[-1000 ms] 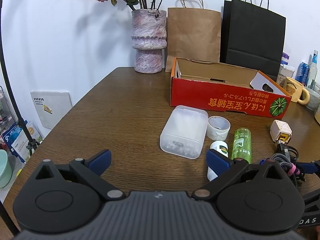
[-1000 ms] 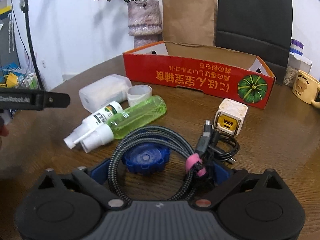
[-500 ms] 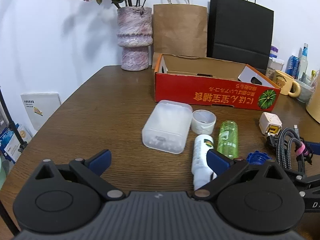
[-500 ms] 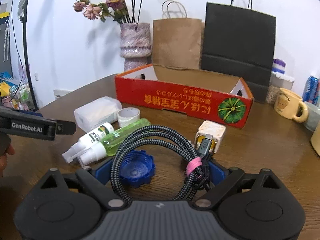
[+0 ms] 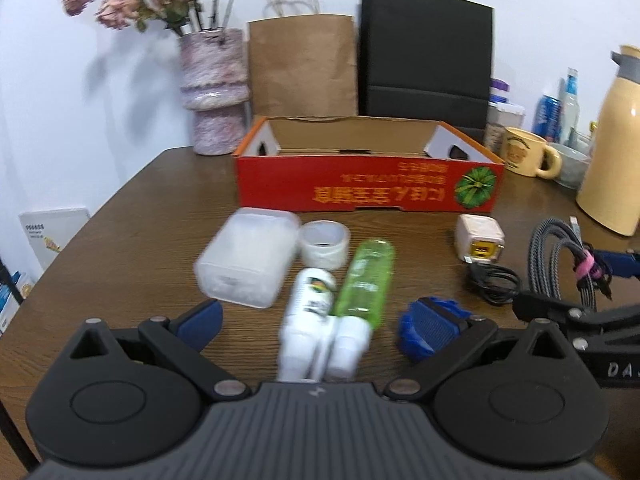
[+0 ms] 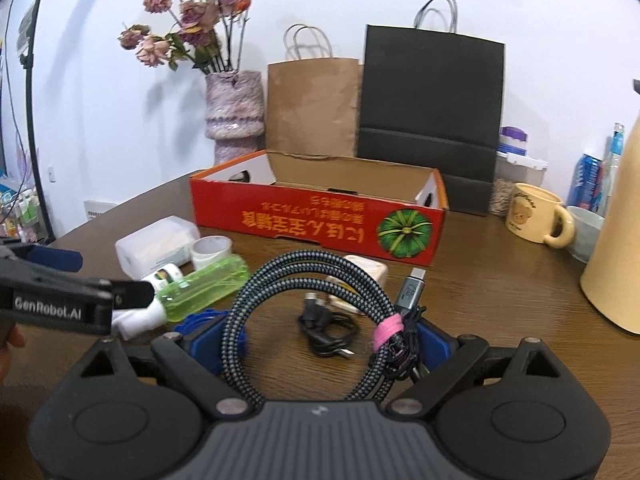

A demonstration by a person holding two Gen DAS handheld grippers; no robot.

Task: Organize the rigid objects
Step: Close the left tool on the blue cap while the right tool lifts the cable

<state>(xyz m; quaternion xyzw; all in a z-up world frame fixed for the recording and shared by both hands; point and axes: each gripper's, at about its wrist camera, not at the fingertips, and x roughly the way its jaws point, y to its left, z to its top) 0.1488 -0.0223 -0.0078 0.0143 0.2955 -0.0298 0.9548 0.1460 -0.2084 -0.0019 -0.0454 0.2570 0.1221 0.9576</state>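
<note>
- Bench (image 5: 132,232): dark wood, carrying every item listed below.
- Red cardboard box (image 5: 368,192): open-topped, at the far middle of the bench, pumpkin print on its near wall; its floor is not in view.
- Left hand-held gripper (image 5: 324,320): fingers spread wide, holding nothing; two spray bottles lie between its blue pads.
- Right hand-held gripper (image 6: 320,340): clamped on the braided cable coil (image 6: 304,304), which stands raised clear of the bench, bound by a pink tie (image 6: 386,330).
- Translucent plastic case (image 5: 248,256): on the bench before the box, left of the tape roll (image 5: 324,244) and touching it.
- Green spray bottle (image 5: 366,280): on its side, pressed against the white spray bottle (image 5: 310,304), caps toward the left camera.
- White charger cube (image 5: 480,238): on the bench, near the box's right corner, a thin black cable (image 5: 492,284) beside it.
- Blue ridged cap (image 5: 430,324): just beside the left hand-held gripper's right finger.
</note>
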